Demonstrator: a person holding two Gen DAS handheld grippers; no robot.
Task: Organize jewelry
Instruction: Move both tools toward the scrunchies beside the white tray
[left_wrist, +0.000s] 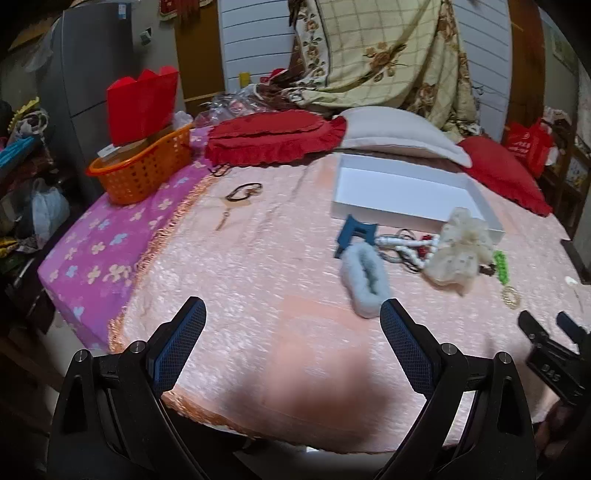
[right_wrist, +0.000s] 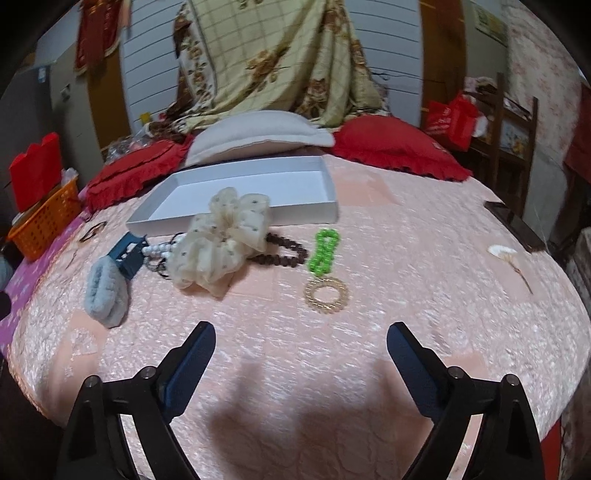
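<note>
**Both grippers spread above the bedspread, jewelry ahead**

The left gripper (left_wrist: 293, 314) hovers over the pink bedspread (left_wrist: 258, 258), jaws spread wide and holding nothing. Just beyond its right fingertip lies a grey fluffy scrunchie (left_wrist: 365, 280). Past that sits a blue claw clip (left_wrist: 354, 234), then white beads (left_wrist: 402, 245) partly buried under a cream scrunchie (left_wrist: 461, 247).

The right gripper (right_wrist: 301, 338) is likewise spread and empty. Straight ahead of its jaws lies a gold coil tie (right_wrist: 326, 291), touching a green bead bracelet (right_wrist: 324, 251). A brown bead bracelet (right_wrist: 288, 251) runs under the cream scrunchie, half hidden. Beyond all of it rests the white tray (right_wrist: 325, 212), its far corner cut off by pillows. Far left of the left jaws, a dark hair tie (left_wrist: 243, 192) is blurred.
</note>
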